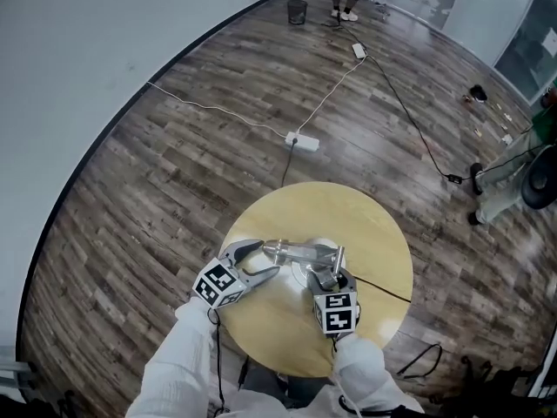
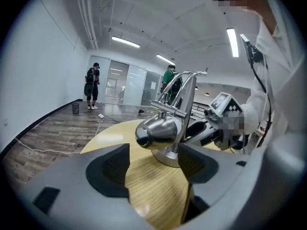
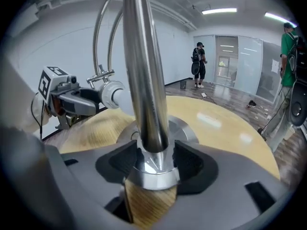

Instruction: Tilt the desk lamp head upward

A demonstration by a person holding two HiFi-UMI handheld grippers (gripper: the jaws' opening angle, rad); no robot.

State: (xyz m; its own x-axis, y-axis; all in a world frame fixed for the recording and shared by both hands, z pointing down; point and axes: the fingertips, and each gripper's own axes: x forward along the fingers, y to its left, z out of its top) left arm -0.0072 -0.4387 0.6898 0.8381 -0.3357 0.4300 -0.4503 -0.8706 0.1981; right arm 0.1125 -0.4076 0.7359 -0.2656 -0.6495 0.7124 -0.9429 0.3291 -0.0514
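Head view:
- Lamp (image 1: pixel 306 252) stands near the middle of the round surface (image 1: pixel 370 225).
- Its head (image 1: pixel 277 249) lies roughly level. The long axis runs left to right, nose toward the left gripper (image 1: pixel 266 259).
- Left gripper is just beside the nose, fingers spread.
- Right gripper (image 1: pixel 334 275) sits low at the foot of the lamp, on the person's side.

Left gripper view:
- Fingers (image 2: pixel 111 166) stand wide with bare surface between them. Nothing is held.
- The head is straight ahead, centred on the gap, a little above it and just past the tips.
- Its open mouth faces this gripper, turned slightly left.
- The pads do not touch the head.

Right gripper view:
- The upright stem (image 3: pixel 144 71) rises from the base (image 3: pixel 187 127), between the fingers (image 3: pixel 193 161).
- A thin gap shows on each side, so the fingers flank the stem without clamping it.
- The head shows at left, apart from this gripper.

Judgement:
- The left gripper is much the nearer to the head and lines up with its axis. The tilt falls to it.
- It would need to go forward and slightly up to bracket the nose, close, then raise the nose.
- The right gripper is placed to steady the stem but must close first. Otherwise the base may slide or tip when the head is lifted.
- The polished head may slip in the pads.
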